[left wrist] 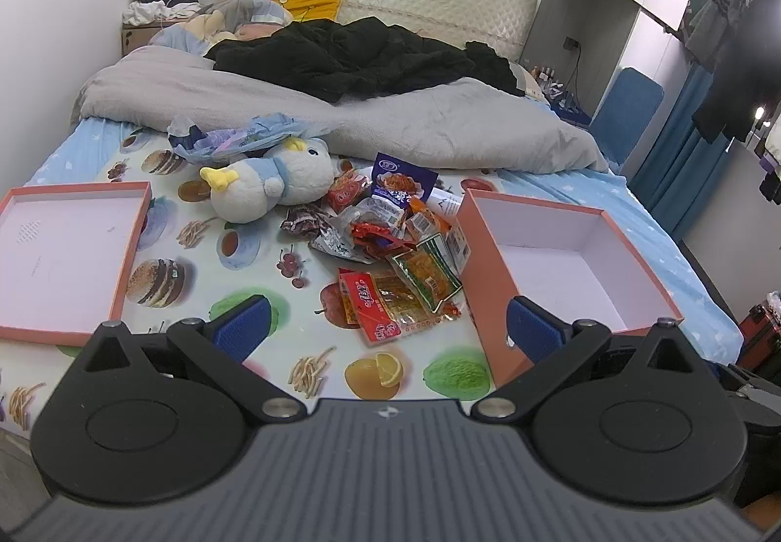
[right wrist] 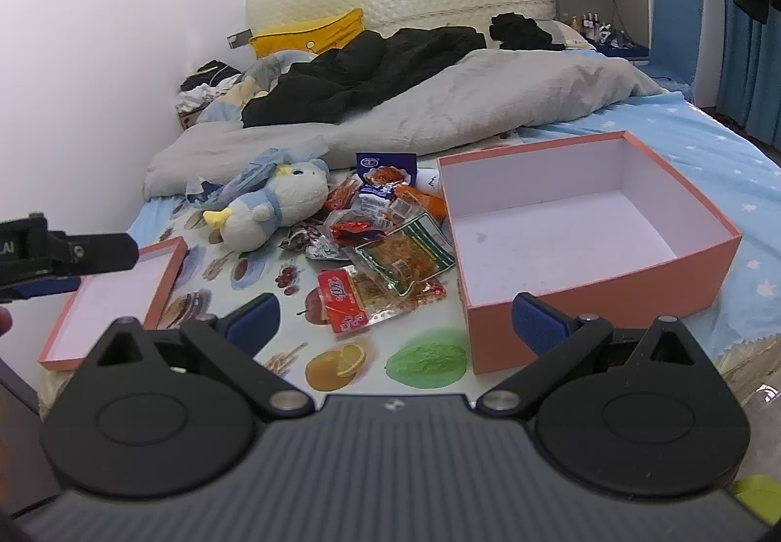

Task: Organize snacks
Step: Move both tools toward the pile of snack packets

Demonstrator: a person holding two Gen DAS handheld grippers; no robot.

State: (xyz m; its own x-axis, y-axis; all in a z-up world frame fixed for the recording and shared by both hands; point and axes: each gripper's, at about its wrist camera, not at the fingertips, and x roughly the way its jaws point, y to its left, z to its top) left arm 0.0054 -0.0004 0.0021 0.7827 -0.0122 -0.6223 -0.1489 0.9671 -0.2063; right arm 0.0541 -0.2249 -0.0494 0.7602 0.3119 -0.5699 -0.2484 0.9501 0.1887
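Note:
A pile of snack packets point(left wrist: 390, 239) lies on the bed's printed sheet, between a plush penguin point(left wrist: 273, 181) and an open, empty pink box point(left wrist: 576, 259). The pile point(right wrist: 385, 249) and the box point(right wrist: 585, 225) also show in the right wrist view. The nearest packet is red and orange point(left wrist: 376, 305). My left gripper point(left wrist: 388, 325) is open and empty, hovering in front of the pile. My right gripper point(right wrist: 395, 322) is open and empty, in front of the pile and the box's near corner. The left gripper's body point(right wrist: 63, 256) shows at the left of the right wrist view.
The box's pink lid point(left wrist: 63, 259) lies upturned at the left, also in the right wrist view point(right wrist: 117, 298). A crumpled blue plastic bag point(left wrist: 239, 137) sits behind the penguin. A grey duvet point(left wrist: 390, 112) and black clothes point(left wrist: 351, 59) cover the far bed.

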